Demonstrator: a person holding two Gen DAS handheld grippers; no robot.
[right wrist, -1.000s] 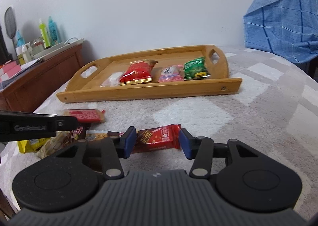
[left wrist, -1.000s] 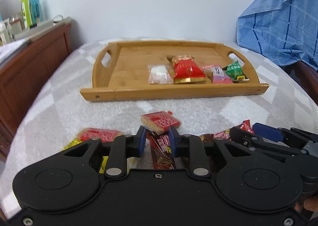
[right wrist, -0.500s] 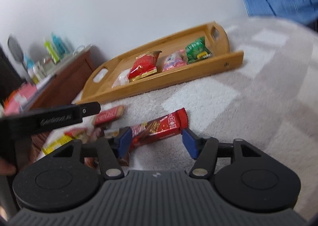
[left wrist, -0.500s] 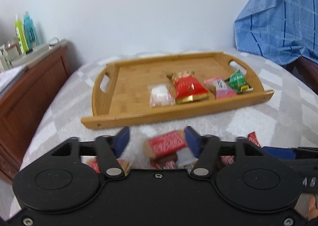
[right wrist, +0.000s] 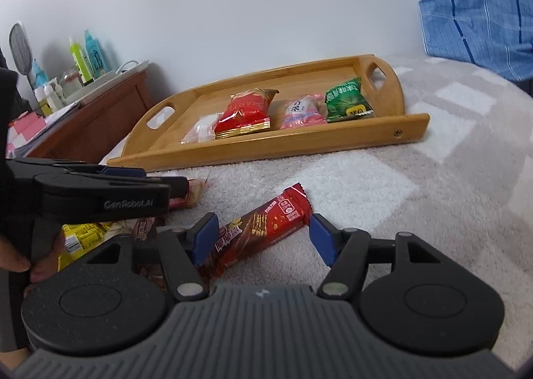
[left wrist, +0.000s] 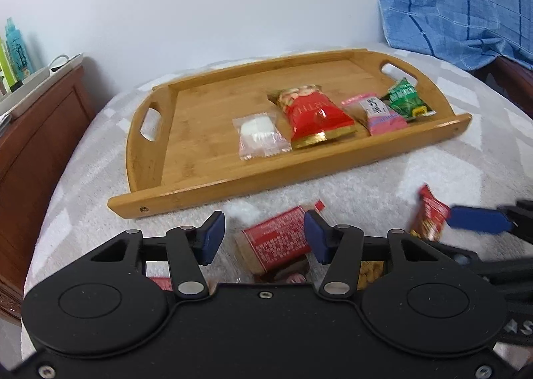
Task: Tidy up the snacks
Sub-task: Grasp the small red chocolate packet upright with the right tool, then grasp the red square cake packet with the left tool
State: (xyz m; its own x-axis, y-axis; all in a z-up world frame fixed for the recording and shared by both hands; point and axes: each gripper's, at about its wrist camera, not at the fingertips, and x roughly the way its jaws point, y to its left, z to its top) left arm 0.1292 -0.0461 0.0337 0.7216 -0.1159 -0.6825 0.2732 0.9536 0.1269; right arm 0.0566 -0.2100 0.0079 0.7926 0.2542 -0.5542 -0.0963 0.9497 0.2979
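Your left gripper (left wrist: 261, 237) has its jaws wide around the red cracker pack (left wrist: 278, 242) on the bed, near the tray (left wrist: 283, 175). Your right gripper (right wrist: 261, 239), equally wide, straddles the wafer bar (right wrist: 263, 229). Both look light, crinkly and crushable; pinch gently across their middles.
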